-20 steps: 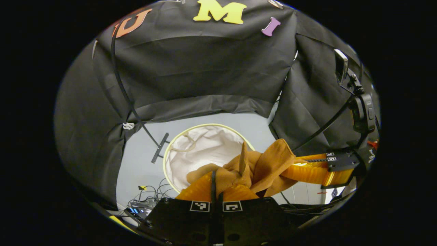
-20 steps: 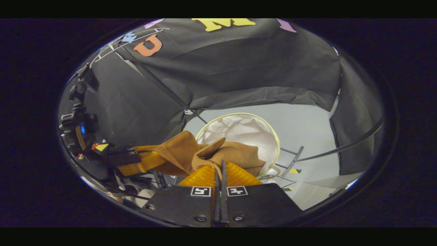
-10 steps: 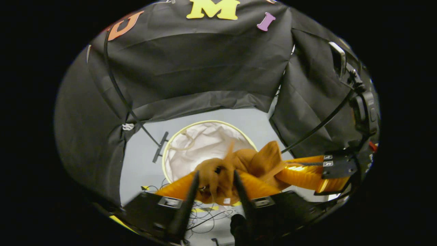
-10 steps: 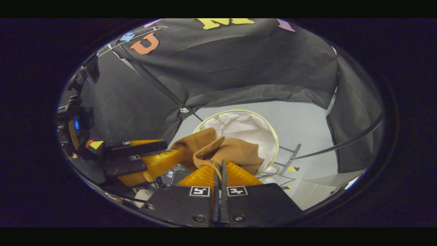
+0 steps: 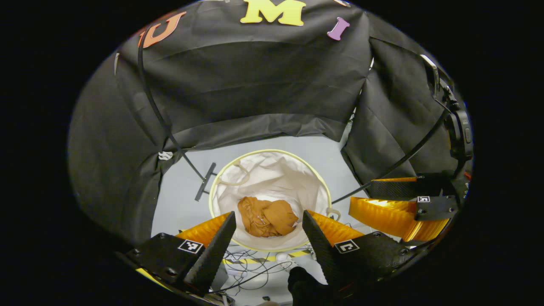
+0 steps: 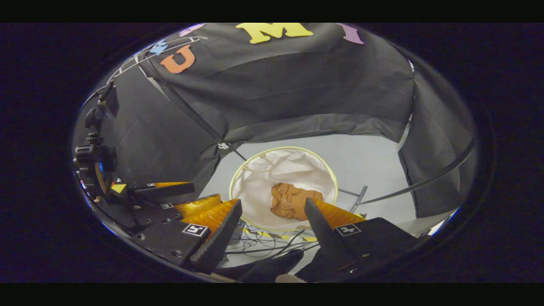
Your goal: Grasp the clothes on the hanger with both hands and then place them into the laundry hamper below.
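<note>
Both grippers are spread wide with nothing between their fingers. In the left gripper view, the left gripper (image 5: 268, 221) hangs above the laundry hamper (image 5: 221, 187), fingers well apart, and you look straight down between them at the brown clothes (image 5: 267, 217) bunched up at the bottom of the white liner. Off to the right side of that view sits the right gripper (image 5: 397, 199), also with a clear gap between its two fingers.

Same story from the right gripper view: the right gripper (image 6: 273, 208) is spread apart over the hamper (image 6: 259, 178), and the clothes (image 6: 294, 200) lie in a crumpled heap inside, towards the near side of the basket, touching neither gripper. The left gripper (image 6: 182, 196) shows at the lower left of this view, close beside the right one's finger, with its fingers parted too.

Hamper stands on a pale grey floor (image 5: 182, 191), with a tangle of cables (image 5: 255, 267) on the floor just beside its near rim. A thin black pole (image 5: 157, 110) slants down the booth's wall to a little foot next to the hamper.
</note>
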`<state>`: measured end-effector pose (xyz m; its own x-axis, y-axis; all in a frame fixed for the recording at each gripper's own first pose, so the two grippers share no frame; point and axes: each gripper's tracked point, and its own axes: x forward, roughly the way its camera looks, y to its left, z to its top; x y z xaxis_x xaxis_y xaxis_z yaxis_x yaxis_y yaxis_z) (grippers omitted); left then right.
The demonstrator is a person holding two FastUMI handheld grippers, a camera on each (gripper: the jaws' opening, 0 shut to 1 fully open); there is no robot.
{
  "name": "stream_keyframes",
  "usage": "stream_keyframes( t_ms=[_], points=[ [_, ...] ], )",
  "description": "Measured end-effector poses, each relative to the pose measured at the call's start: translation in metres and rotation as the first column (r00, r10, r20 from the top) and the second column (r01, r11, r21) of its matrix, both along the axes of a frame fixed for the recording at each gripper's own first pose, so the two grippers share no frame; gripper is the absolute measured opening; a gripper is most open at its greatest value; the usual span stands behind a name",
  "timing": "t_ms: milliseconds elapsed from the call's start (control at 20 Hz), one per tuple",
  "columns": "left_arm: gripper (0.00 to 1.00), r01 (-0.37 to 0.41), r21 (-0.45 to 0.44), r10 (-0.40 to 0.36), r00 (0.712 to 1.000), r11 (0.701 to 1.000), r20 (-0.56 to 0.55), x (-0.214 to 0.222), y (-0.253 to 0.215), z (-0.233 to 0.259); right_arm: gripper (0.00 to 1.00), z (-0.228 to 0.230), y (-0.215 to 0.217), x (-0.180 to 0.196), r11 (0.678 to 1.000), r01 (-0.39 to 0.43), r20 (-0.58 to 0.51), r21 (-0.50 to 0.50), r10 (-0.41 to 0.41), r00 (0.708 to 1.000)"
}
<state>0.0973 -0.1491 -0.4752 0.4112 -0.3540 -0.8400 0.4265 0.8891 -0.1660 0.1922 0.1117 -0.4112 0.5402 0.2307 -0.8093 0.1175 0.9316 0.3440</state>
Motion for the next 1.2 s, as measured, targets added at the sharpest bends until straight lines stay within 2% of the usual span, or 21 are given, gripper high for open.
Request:
stream_keyframes(
  t_ms=[250,350,450,500,550,600,650,750,800,900,950,1000,1100,1200],
  points=[
    [0.96,-0.031,-0.004,0.031,0.996,1.0,0.088,0.017,0.015,0.036,0.95,0.036,-0.008,0.013,0.997,0.001,0.115,-0.074,0.008,0.993],
    [0.96,-0.03,-0.032,0.035,0.987,0.999,0.157,0.027,0.012,0.065,0.95,0.067,-0.017,0.018,0.994,0.013,0.207,-0.112,0.01,0.978],
    [0.96,-0.01,-0.043,0.021,0.965,0.999,0.263,0.041,0.005,0.103,0.95,0.102,-0.027,0.02,0.986,0.03,0.291,-0.164,0.019,0.956],
    [0.96,0.0,-0.045,0.014,0.947,0.999,0.32,0.048,0.003,0.123,0.95,0.122,-0.03,0.019,0.983,0.035,0.335,-0.178,0.027,0.942],
    [1.0,0.007,-0.052,0.013,0.925,0.999,0.38,0.048,0.0,0.143,0.95,0.142,-0.033,0.02,0.981,0.046,0.383,-0.187,0.029,0.923],
    [0.96,0.011,-0.059,0.015,0.904,0.998,0.428,0.05,-0.001,0.166,0.93,0.158,-0.035,0.018,0.978,0.064,0.427,-0.197,0.027,0.904],
    [0.96,0.012,-0.076,0.025,0.882,0.997,0.47,0.047,-0.002,0.187,0.97,0.178,-0.04,0.014,0.975,0.089,0.474,-0.203,0.018,0.88],
    [0.96,0.018,-0.122,0.05,0.847,0.992,0.53,0.038,-0.016,0.238,0.95,0.223,-0.056,0.004,0.972,0.126,0.562,-0.198,0.007,0.827],
    [0.96,0.021,-0.14,0.062,0.824,0.99,0.562,0.032,-0.019,0.261,0.97,0.243,-0.063,0.0,0.971,0.134,0.598,-0.198,0.011,0.802],
    [0.96,0.013,-0.151,0.086,0.772,0.988,0.629,0.018,-0.021,0.311,1.0,0.276,-0.072,-0.022,0.97,0.14,0.651,-0.201,0.026,0.758],
    [1.0,0.002,-0.159,0.104,0.744,0.987,0.66,0.012,-0.021,0.333,0.98,0.291,-0.075,-0.034,0.97,0.133,0.669,-0.202,0.037,0.742],
    [1.0,-0.008,-0.173,0.127,0.716,0.985,0.687,0.003,-0.021,0.353,1.0,0.304,-0.075,-0.046,0.971,0.126,0.683,-0.203,0.048,0.728],
    [1.0,-0.03,-0.218,0.18,0.677,0.976,0.714,-0.022,-0.023,0.388,0.98,0.328,-0.083,-0.077,0.969,0.144,0.725,-0.203,0.05,0.687],
    [0.99,-0.063,-0.242,0.229,0.612,0.968,0.757,-0.047,-0.02,0.424,0.99,0.346,-0.094,-0.105,0.964,0.164,0.761,-0.209,0.055,0.647]
  ],
)
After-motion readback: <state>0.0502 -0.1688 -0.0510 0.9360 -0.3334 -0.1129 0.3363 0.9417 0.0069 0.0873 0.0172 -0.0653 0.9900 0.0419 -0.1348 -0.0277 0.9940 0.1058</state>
